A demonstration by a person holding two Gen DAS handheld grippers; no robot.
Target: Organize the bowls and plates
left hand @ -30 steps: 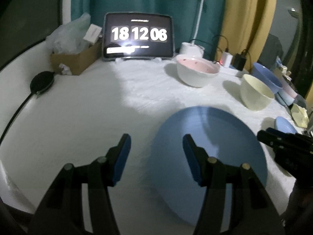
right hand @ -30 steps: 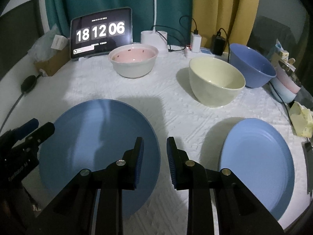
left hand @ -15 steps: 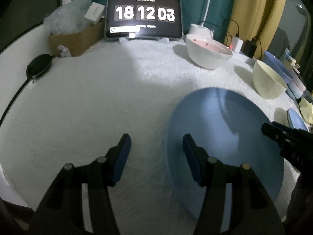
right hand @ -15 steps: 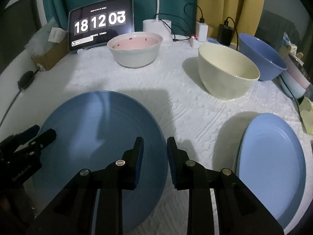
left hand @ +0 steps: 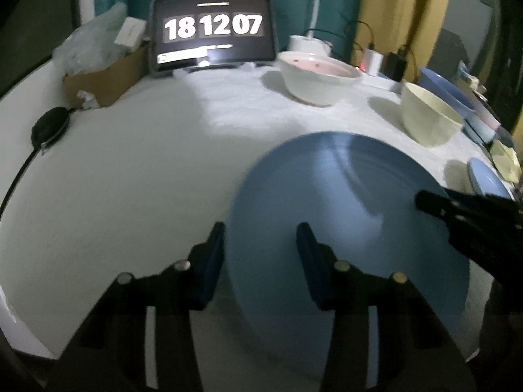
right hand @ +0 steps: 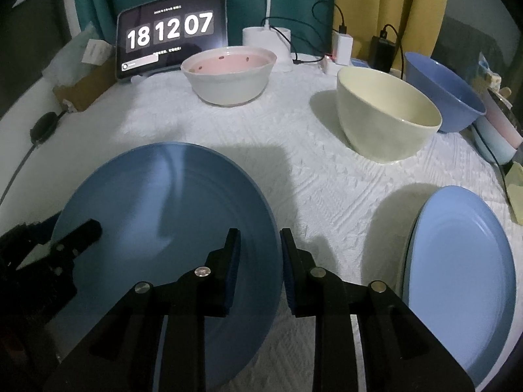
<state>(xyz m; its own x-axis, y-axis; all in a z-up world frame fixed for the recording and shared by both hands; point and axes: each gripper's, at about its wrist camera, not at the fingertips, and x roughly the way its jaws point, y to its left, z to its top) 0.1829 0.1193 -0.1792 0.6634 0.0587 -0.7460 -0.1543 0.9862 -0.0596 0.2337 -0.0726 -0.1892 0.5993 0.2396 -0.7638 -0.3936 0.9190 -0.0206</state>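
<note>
Closing now, the left gripper (left hand: 260, 254) narrows its jaws across the near-left rim of the big blue plate (right hand: 170, 228) — wider apart a second ago, and the pads don't yet press. Right gripper (right hand: 260, 268) straddles the opposite rim, jaws close-set; contact I cannot tell. Looks like a two-sided lift is coming — likely toward the lighter blue plate (right hand: 464, 277) lying well to the right on the white cloth (right hand: 327, 176).

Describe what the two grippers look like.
Both look alike: the left gripper and right gripper have black angular linkage arms with round silver pins at the joints, and two flat fingers faced with blue pads. No cables, sleeves or readable markings show.
</note>
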